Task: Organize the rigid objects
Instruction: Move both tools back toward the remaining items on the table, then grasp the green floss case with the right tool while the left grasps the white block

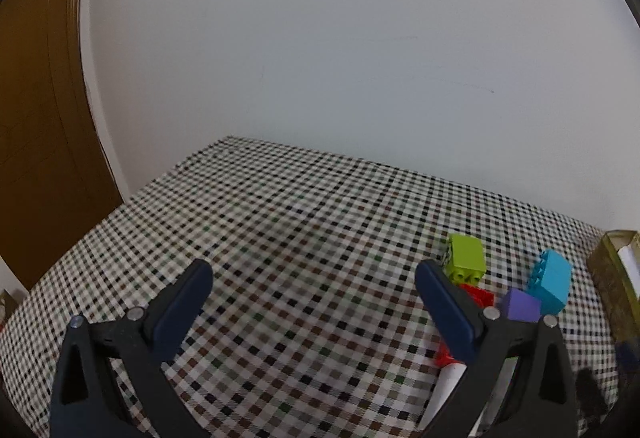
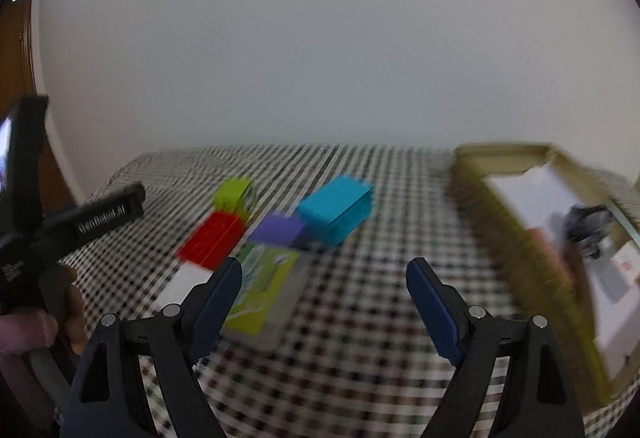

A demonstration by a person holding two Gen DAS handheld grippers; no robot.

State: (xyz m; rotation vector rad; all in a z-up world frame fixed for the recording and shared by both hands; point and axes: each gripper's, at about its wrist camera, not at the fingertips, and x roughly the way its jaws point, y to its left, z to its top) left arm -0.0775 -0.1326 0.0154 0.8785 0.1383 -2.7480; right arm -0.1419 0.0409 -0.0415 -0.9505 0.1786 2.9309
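Approach step: both grippers, left gripper (image 1: 313,278) and right gripper (image 2: 324,278), hover with fingers spread and empty. The toy bricks (image 2: 336,208) lie clustered on the checked bench (image 1: 280,222) beside the open box (image 2: 532,222). Next comes choosing and pinching one brick.

Left of the blue block (image 2: 335,207), the way is barred by the purple block (image 2: 280,231), red block (image 2: 212,240) and green block (image 2: 232,191), clustered closely. Right of it, bare checked tabletop (image 2: 400,238) is left open up to the gold box (image 2: 532,238). A flat green card (image 2: 262,288) is laid in front of it.
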